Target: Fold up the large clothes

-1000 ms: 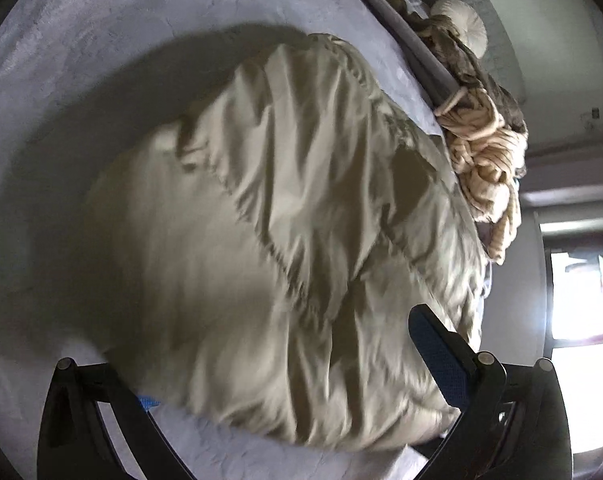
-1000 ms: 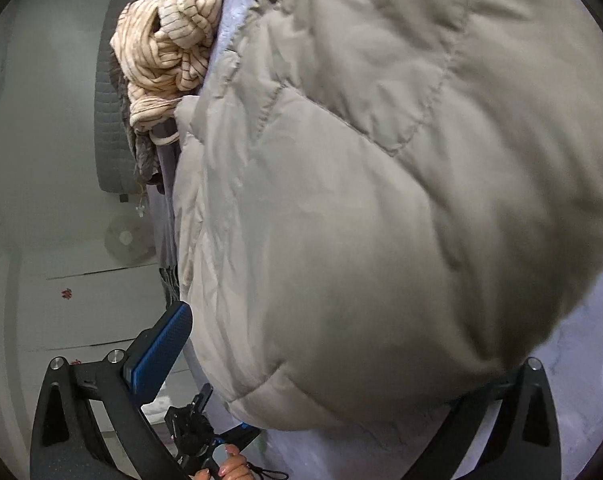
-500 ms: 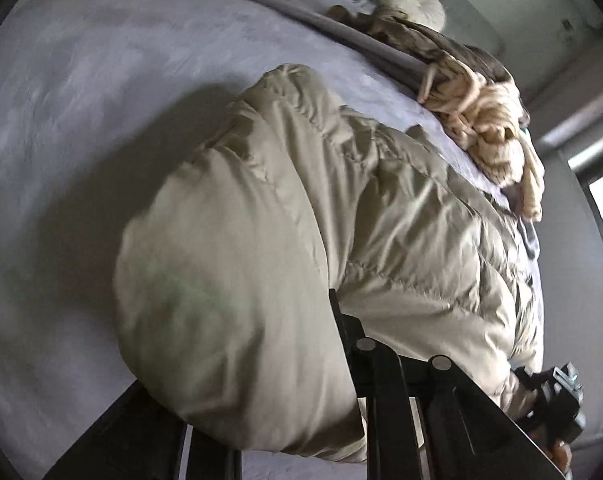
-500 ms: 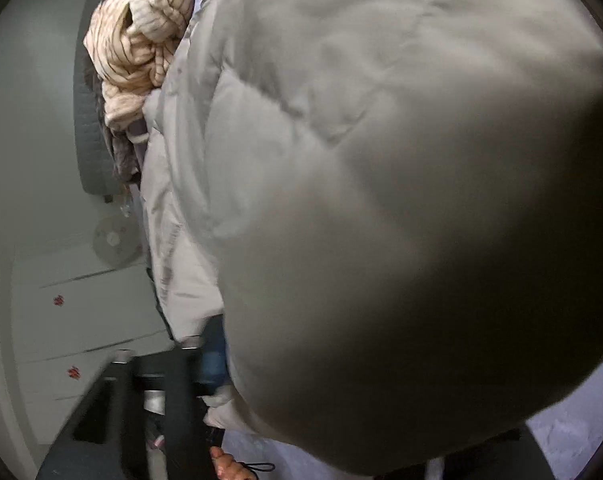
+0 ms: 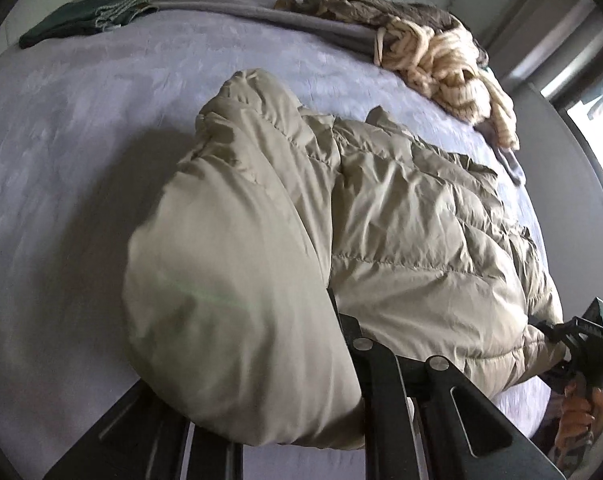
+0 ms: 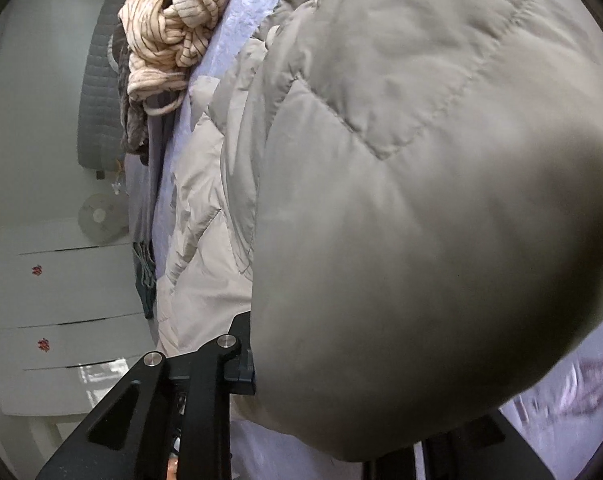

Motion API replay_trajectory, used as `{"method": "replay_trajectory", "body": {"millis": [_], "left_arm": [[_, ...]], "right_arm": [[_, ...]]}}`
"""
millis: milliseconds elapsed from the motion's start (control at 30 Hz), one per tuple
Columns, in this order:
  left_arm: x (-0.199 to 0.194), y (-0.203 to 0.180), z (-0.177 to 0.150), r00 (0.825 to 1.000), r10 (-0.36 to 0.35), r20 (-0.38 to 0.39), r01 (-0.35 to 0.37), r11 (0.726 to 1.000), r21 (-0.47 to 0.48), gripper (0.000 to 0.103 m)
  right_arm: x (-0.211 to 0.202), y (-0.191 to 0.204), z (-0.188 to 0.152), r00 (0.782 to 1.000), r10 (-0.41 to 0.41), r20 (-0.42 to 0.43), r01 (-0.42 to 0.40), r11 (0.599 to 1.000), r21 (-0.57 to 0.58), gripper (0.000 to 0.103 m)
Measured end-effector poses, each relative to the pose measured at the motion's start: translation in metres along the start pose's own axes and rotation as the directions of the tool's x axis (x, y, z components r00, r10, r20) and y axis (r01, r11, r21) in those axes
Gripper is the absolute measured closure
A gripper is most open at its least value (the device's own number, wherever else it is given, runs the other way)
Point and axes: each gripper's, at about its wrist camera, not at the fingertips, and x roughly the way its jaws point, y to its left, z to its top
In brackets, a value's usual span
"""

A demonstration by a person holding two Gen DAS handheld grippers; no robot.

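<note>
Puffer jacket (image 5: 401, 220) hem clamped in left gripper (image 5: 301, 380) and right gripper (image 6: 321, 380), jaws just closed; lift both evenly; fold toward bed (image 5: 81, 140) head.

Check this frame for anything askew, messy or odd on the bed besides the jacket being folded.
One thing stands out: a striped cream garment lies in a tangled heap with darker clothes at the far edge of the bed, partly hanging over the side. A dark green item lies flat near the head. The beige puffer jacket looks undamaged.
</note>
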Motion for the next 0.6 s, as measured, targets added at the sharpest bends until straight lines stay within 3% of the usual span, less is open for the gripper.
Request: {"method": "replay_trajectory", "body": {"millis": [400,467,600], "left_arm": [[-0.025,0.020,-0.102,0.988,0.009,-0.155,-0.022,0.996,-0.082,0.084],[-0.024,0.023,-0.105,0.985,0.029,-0.168,-0.048,0.992,-0.114,0.076],[-0.039,0.026,-0.105,0.981,0.036,-0.192,-0.060,0.991,-0.123,0.075]], "right_arm": [[-0.034,-0.053,-0.054,0.995,-0.013,-0.100,0.020,0.997,0.072,0.076],[-0.036,-0.055,-0.057,0.994,-0.019,-0.112,0.028,0.997,0.076,0.073],[-0.042,-0.043,-0.054,0.983,-0.112,-0.148,0.114,0.993,0.006,0.059]]}}
